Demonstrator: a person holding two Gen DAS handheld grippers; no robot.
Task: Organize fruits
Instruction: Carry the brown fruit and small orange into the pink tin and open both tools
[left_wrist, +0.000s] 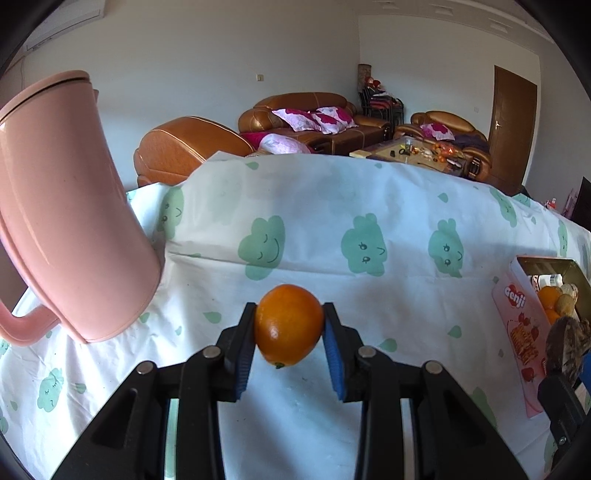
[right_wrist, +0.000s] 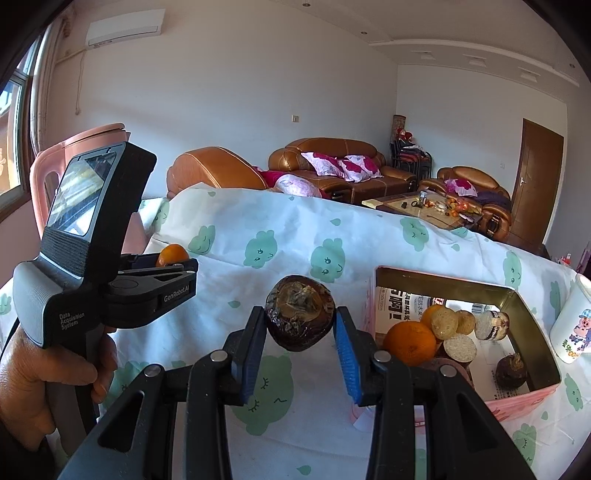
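Left gripper (left_wrist: 289, 334) clamped tight, angled down; right gripper (right_wrist: 300, 338) pinched shut too, just right of it, hand (right_wrist: 40, 373) wrapped round the left handle.

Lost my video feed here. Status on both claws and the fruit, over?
Left claw shut on orange. Right claw shut on dark brown fruit. Box right of it, already holding fruit. Nothing blocking.

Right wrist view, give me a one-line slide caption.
Right tongs grip a dark brown fruit beside the open box of fruit.
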